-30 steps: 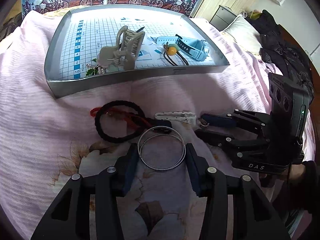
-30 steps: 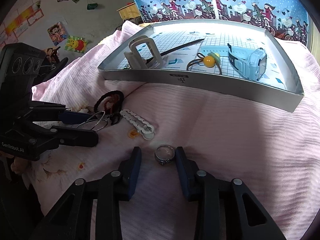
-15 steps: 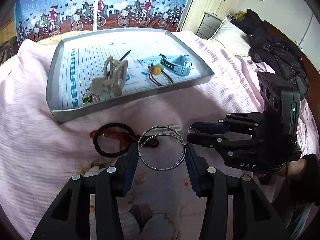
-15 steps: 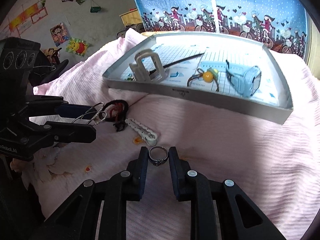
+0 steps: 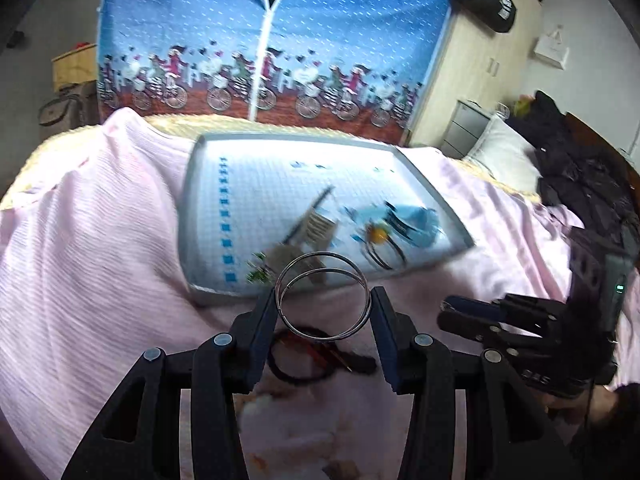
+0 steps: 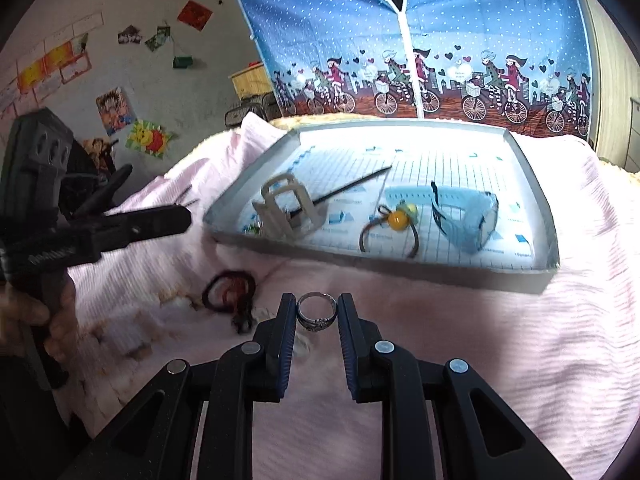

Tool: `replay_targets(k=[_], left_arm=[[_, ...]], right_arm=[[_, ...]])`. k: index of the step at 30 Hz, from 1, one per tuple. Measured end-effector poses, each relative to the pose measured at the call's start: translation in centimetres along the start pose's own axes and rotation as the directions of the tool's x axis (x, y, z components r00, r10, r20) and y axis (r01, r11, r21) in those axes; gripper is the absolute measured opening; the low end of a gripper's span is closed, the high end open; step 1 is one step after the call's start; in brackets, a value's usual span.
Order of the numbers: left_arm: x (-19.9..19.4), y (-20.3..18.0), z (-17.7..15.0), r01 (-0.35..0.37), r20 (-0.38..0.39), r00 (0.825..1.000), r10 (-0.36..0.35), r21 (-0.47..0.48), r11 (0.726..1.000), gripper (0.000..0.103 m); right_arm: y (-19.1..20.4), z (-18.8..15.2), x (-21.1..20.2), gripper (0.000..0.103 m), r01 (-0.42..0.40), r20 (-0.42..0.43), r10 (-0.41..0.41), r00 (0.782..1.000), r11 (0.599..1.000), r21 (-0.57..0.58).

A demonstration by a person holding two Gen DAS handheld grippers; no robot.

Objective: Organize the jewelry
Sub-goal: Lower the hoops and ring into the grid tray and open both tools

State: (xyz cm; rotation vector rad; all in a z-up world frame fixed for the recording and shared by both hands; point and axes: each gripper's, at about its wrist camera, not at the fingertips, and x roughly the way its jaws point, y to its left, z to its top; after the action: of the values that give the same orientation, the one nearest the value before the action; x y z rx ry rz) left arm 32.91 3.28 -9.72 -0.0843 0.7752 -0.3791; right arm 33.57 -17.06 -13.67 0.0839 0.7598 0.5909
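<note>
My left gripper (image 5: 323,304) is shut on a pair of thin silver bangles (image 5: 358,276), held up in the air before the grey tray (image 5: 192,208). My right gripper (image 6: 317,311) is shut on a small silver ring (image 6: 317,313), lifted above the pink bedspread short of the tray (image 6: 532,208). Inside the tray lie a beige claw clip (image 6: 286,210), a black stick (image 6: 352,188), a yellow-bead hair tie (image 6: 396,222) and a light blue watch (image 6: 470,220). A black and red hair band (image 6: 228,286) rests on the bedspread below the bangles (image 5: 304,364).
The pink bedspread (image 6: 520,340) covers the bed around the tray. A blue cloth wardrobe with bicycle prints (image 5: 272,48) stands behind. Dark clothing (image 5: 580,176) and a pillow (image 5: 504,156) lie at the right. A hand (image 6: 40,312) holds the left gripper's body.
Both grippers rose off the bedspread, each carrying its piece. The right gripper went from open around the ring to shut on it. The tray now looks farther and lower.
</note>
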Motion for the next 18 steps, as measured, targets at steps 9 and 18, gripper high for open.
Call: replay_targets(k=[9,18], left_arm=[[4.1,3.5,2.0,-0.115,0.034,0.993,0.116,-0.039,0.993,0.041],[6.0,5.7,2.3,-0.099,-0.035,0.995,0.096,-0.091,0.991,0.041]], right_arm=[[-0.9,3.4,3.8,0.02,0.063,0.097,-0.073,0.993,0.993,0.098],[-1.9,3.6,6.4,0.02,0.08,0.01,-0.08,0.997,0.994,0.07]])
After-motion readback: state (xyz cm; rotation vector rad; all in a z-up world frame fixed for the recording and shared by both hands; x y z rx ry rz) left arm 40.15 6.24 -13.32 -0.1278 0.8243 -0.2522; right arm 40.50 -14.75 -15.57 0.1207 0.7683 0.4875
